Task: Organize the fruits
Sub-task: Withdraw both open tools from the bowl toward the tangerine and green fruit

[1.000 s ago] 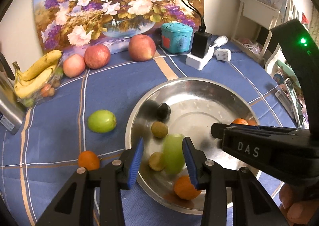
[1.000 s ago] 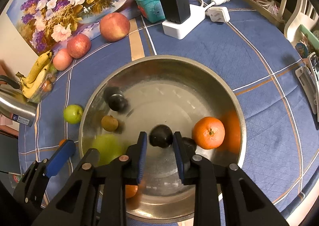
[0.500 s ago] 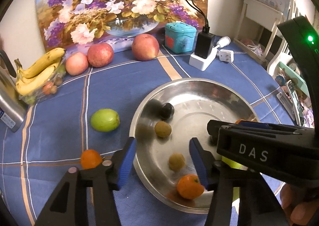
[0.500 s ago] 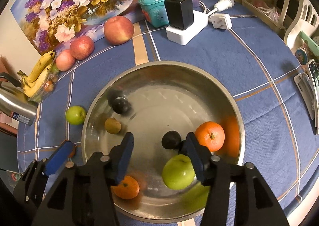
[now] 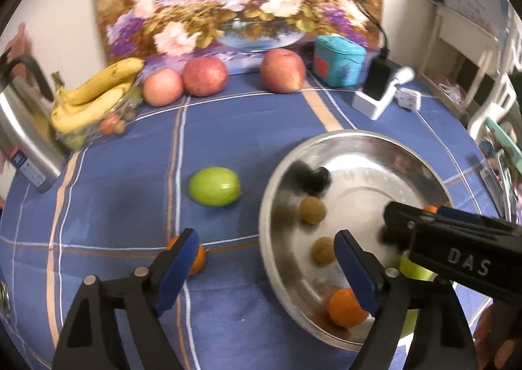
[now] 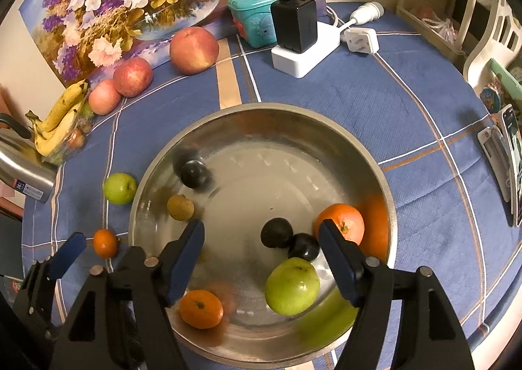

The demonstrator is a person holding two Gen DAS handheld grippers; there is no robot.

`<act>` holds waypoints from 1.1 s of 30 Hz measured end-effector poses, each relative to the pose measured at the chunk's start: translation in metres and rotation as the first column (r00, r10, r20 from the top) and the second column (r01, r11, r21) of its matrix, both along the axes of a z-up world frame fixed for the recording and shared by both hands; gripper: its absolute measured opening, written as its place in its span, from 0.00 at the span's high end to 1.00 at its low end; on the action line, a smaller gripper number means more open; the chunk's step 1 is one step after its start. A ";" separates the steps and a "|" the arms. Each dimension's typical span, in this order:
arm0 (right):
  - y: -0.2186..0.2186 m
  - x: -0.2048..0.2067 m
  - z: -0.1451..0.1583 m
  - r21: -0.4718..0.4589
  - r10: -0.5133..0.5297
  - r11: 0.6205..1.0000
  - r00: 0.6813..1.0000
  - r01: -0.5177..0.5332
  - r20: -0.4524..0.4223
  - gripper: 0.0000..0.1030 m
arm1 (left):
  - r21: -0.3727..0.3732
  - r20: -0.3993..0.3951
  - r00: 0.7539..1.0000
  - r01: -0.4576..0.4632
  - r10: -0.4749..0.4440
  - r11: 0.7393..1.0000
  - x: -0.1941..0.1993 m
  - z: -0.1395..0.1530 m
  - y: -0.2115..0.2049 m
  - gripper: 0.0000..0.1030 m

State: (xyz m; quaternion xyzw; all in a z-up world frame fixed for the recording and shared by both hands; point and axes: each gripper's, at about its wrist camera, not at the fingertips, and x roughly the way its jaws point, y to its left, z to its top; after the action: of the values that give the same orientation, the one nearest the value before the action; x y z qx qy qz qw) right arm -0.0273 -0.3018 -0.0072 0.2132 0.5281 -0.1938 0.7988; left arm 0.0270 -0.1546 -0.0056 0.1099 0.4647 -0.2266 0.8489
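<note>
Changed since a second ago: round green apple (image 6: 292, 285) released into shallow steel bowl (image 6: 228, 115), now resting near two dark plums (image 6: 276, 232). Left gripper (image 5: 262, 251) and right gripper (image 6: 261, 247) both with jaws spread wide, empty. Outstanding: second green apple (image 5: 214, 185) and small orange mandarin (image 5: 195, 257) on blue table (image 5: 228, 128); mandarin touching or just behind left gripper's left jaw tip.

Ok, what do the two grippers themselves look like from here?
Both match: the left gripper and right gripper have black angular plastic fingers with silver pivot screws and blue pads at the tips. The right gripper's black body carries white "DAS" lettering. No cables or sleeves are visible.
</note>
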 end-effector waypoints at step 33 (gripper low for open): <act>0.030 0.013 0.004 -0.068 0.113 0.991 0.993 -0.112 0.015 0.07 | -0.024 -0.075 0.876 -0.480 0.477 0.877 0.040 -0.003 0.104 0.00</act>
State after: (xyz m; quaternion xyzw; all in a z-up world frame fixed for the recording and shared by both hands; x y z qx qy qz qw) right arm -0.0145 -0.2717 -0.0029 0.1579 0.5249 -0.1641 0.8201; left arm 0.0667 -0.0504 -0.0088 -0.0337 0.5007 -0.0231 0.8647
